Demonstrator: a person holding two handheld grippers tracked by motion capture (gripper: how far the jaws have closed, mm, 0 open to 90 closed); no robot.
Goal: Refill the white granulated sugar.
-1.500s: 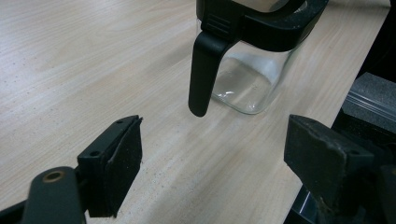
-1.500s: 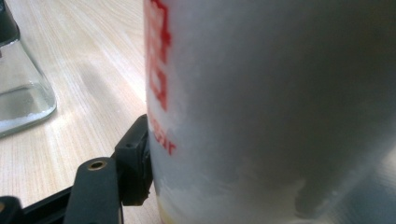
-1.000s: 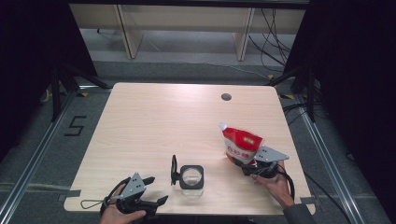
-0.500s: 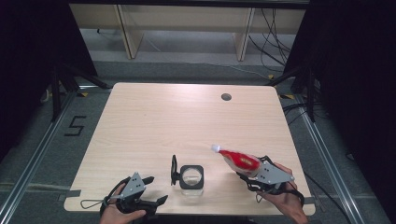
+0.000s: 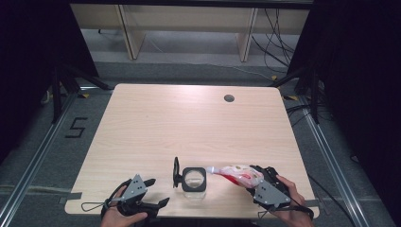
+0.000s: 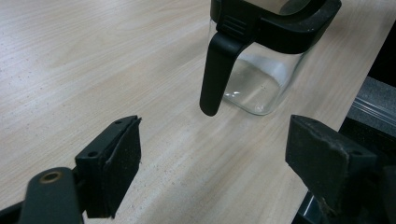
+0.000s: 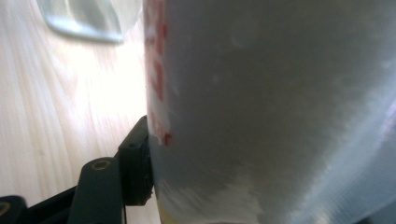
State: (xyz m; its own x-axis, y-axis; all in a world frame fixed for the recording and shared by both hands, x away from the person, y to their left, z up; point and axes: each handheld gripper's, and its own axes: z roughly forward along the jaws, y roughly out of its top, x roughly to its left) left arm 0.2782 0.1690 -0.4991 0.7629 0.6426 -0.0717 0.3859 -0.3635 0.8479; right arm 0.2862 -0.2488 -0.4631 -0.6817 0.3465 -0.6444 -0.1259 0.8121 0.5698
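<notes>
A clear glass jar (image 5: 194, 179) with a black rim and a black lid flipped up at its left stands near the table's front edge. My right gripper (image 5: 253, 177) is shut on a red and white pouch (image 5: 239, 174), which lies tipped almost level with its spout at the jar's right rim. In the right gripper view the pouch (image 7: 271, 107) presses against the left pad (image 7: 137, 163). My left gripper (image 5: 158, 194) rests open at the front left, pointing at the jar (image 6: 259, 79), with nothing between its pads (image 6: 119, 163).
The light wooden table (image 5: 189, 123) has a round cable hole (image 5: 229, 98) at the back right. The jar's lid tab (image 6: 215, 74) hangs down toward my left gripper. Metal rails and dark floor run along both sides.
My right gripper has carried the pouch leftward and toward the front edge, tipping it from upright to nearly level with the spout at the jar. The left gripper has stayed put.
</notes>
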